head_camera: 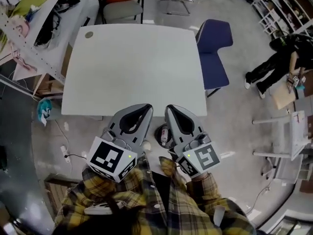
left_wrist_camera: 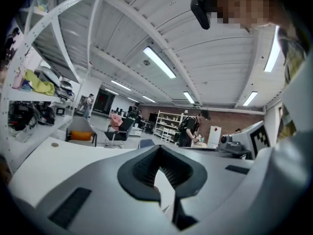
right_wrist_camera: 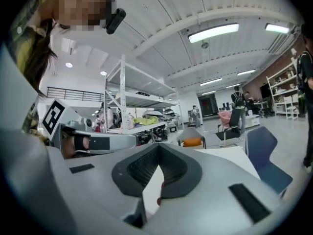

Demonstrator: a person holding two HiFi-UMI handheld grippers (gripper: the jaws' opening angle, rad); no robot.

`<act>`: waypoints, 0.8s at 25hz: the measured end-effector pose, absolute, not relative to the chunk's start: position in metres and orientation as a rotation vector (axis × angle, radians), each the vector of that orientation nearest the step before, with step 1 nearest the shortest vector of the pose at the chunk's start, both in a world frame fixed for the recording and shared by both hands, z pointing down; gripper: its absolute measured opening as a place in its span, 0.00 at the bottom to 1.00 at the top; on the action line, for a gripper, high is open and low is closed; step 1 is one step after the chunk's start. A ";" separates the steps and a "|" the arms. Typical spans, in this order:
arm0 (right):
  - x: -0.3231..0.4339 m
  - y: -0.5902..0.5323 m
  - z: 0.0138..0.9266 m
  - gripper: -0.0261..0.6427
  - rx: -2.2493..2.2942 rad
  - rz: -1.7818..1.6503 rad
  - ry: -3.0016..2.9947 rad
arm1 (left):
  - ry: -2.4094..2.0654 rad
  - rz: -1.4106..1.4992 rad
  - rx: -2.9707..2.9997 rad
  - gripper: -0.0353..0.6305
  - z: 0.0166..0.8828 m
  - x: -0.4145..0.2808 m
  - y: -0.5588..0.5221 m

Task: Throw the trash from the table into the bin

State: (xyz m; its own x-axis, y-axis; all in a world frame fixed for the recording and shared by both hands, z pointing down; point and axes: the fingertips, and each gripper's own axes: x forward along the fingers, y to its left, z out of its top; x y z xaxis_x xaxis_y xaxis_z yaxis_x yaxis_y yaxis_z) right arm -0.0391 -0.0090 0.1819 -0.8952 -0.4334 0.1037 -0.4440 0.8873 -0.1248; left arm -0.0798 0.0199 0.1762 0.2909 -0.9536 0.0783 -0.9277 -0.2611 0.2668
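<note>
The white table (head_camera: pixel 137 67) lies in front of me in the head view, its top bare except for a small round disc (head_camera: pixel 88 34) at the far left corner. No trash shows on it. I hold both grippers close to my chest, side by side and pointing level over the table's near edge. My left gripper (head_camera: pixel 148 106) is shut with nothing in it, as the left gripper view (left_wrist_camera: pixel 159 148) confirms. My right gripper (head_camera: pixel 167 108) is also shut and empty (right_wrist_camera: pixel 157 147). Between them, on the floor, sits a small dark round thing (head_camera: pixel 164 134) with something pale in it.
A blue chair (head_camera: pixel 215 53) stands at the table's right side, and a grey chair with an orange cushion (head_camera: pixel 122 4) at its far side. Cluttered shelving (head_camera: pixel 29 23) runs along the left. A person in black (head_camera: pixel 274 65) stands at the right, near a white frame (head_camera: pixel 293 136).
</note>
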 end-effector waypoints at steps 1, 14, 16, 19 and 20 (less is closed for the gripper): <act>-0.052 -0.005 0.180 0.04 0.649 0.228 -2.991 | -1.760 -0.148 2.269 0.06 0.179 -0.092 0.026; -0.121 0.035 0.169 0.04 0.365 0.164 -3.008 | -1.992 -0.179 2.065 0.06 0.182 -0.155 0.080; -0.126 0.036 0.171 0.04 0.365 0.158 -3.003 | -2.000 -0.184 2.065 0.06 0.181 -0.161 0.082; -0.131 0.039 0.173 0.04 0.376 0.161 -2.996 | -1.999 -0.192 2.069 0.06 0.181 -0.169 0.082; -0.132 0.039 0.173 0.04 0.381 0.160 -2.994 | -1.996 -0.195 2.071 0.06 0.181 -0.170 0.082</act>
State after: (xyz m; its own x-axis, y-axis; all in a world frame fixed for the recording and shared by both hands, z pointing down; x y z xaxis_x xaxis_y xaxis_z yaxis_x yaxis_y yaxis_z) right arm -0.1322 0.0389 0.1729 -0.9611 -0.2427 0.1316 -0.2553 0.9627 -0.0893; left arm -0.1699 0.0818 0.1815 0.0486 -0.9955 0.0814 -0.9609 -0.0244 0.2759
